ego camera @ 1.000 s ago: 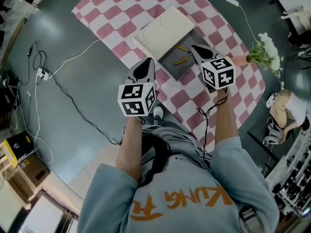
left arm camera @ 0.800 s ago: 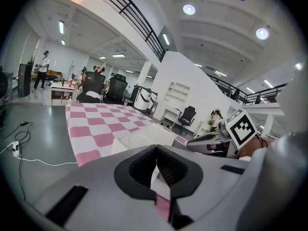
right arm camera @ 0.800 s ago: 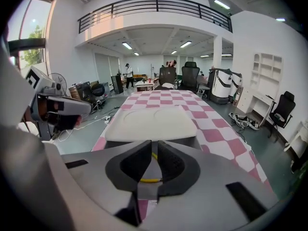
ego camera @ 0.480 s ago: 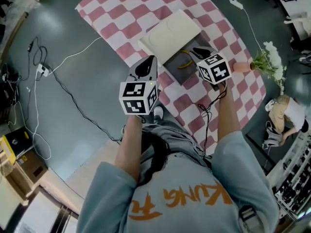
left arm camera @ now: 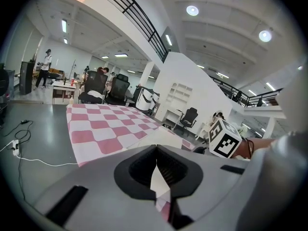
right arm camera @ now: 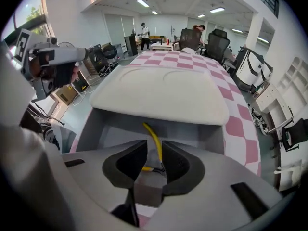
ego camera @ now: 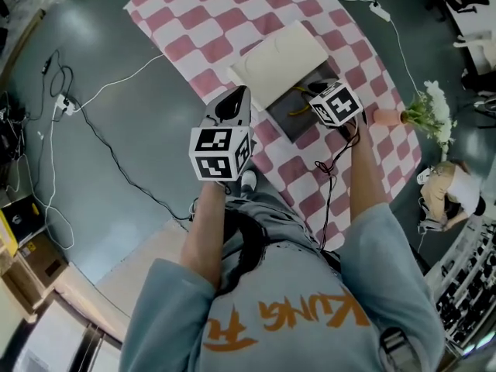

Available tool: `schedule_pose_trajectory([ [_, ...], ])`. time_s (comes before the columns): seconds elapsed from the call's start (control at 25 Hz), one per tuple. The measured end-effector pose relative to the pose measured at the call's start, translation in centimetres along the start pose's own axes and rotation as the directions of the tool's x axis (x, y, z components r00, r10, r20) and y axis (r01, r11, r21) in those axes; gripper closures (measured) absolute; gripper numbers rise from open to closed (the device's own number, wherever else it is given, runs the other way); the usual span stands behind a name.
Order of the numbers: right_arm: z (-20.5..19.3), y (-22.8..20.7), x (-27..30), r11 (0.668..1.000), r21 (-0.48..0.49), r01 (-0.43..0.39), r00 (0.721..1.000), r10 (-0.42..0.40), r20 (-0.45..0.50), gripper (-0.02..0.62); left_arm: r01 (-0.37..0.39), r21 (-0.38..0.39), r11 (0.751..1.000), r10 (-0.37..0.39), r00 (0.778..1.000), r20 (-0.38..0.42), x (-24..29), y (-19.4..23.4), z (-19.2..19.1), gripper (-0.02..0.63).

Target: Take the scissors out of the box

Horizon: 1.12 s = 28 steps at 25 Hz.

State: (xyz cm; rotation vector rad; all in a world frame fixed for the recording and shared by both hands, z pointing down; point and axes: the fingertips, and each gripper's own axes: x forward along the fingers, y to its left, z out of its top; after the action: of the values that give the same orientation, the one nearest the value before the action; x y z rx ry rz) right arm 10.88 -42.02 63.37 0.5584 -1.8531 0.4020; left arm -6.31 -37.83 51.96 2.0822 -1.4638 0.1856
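A grey open box point(ego camera: 288, 124) lies on the pink-and-white checked cloth point(ego camera: 194, 14), with its white lid point(ego camera: 279, 62) resting across its far side. Inside it lie the scissors point(ego camera: 299, 111) with yellow handles. My right gripper point(ego camera: 313, 91) points steeply down into the box. In the right gripper view its jaws are opening, and the yellow scissors handle point(right arm camera: 154, 141) runs between the right gripper point(right arm camera: 154, 160) pads without being pressed. The left gripper point(ego camera: 232, 101) hovers shut over the cloth's near edge, left of the box, and holds nothing point(left arm camera: 157, 153).
A potted bunch of white flowers point(ego camera: 425, 108) stands on the cloth's right corner. Cables point(ego camera: 116, 157) and a power strip point(ego camera: 378, 8) lie on the grey floor around the cloth. Office chairs and desks stand far behind.
The right gripper has sunk toward the box and tipped more steeply down, ending over the scissors. The left gripper has shifted slightly.
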Motion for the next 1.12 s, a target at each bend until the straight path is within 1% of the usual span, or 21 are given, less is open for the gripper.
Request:
schedule_pose_trajectory([
  [0.12, -0.5, -0.3, 1.0, 0.999, -0.037, 0.007, 0.997, -0.010, -0.073, 0.499, -0.005, -0.008, 1.000, 0.005, 1.000, 0.000, 0.1, 0.8, 0.2, 0.586],
  [0.2, -0.6, -0.5, 1.3, 0.998, -0.056, 0.015, 0.995, -0.021, -0.102, 0.499, -0.005, -0.009, 1.000, 0.005, 1.000, -0.001, 0.2, 1.1, 0.3, 0.586],
  [0.4, -0.8, -0.3, 2.0, 0.998, -0.058, 0.002, 0.993, -0.009, -0.119, 0.500, 0.000, -0.007, 1.000, 0.000, 1.000, -0.010, 0.6, 1.3, 0.3, 0.586],
  [0.52, -1.0, -0.5, 2.1, 0.997, -0.069, 0.017, 0.991, -0.026, -0.131, 0.514, 0.004, -0.006, 1.000, -0.004, 1.000, -0.011, 0.8, 1.3, 0.3, 0.586],
  [0.68, -1.0, -0.6, 2.5, 0.994, -0.103, 0.047, 0.987, -0.062, -0.149, 0.554, 0.005, -0.013, 1.000, -0.005, 1.000, -0.014, 0.9, 1.5, 0.3, 0.586],
  [0.76, -1.1, -0.7, 2.5, 0.992, -0.114, 0.058, 0.985, -0.075, -0.155, 0.554, 0.008, -0.014, 1.000, -0.008, 1.000, -0.016, 1.0, 1.4, 0.1, 0.586],
  [0.92, -1.0, -0.6, 2.5, 0.991, -0.123, 0.056, 0.985, -0.075, -0.152, 0.563, 0.013, -0.020, 1.000, -0.013, 1.000, -0.015, 1.0, 1.1, -0.2, 0.586],
  [1.0, -1.2, -0.7, 2.3, 0.987, -0.143, 0.066, 0.984, -0.088, -0.153, 0.565, 0.018, -0.021, 1.000, -0.018, 1.000, -0.013, 1.0, 0.8, -0.2, 0.586],
  [1.12, -1.9, -0.4, 1.9, 0.976, -0.202, 0.077, 0.981, -0.110, -0.160, 0.565, 0.020, -0.026, 0.999, -0.020, 1.000, -0.012, 0.9, 0.6, -0.5, 0.586],
])
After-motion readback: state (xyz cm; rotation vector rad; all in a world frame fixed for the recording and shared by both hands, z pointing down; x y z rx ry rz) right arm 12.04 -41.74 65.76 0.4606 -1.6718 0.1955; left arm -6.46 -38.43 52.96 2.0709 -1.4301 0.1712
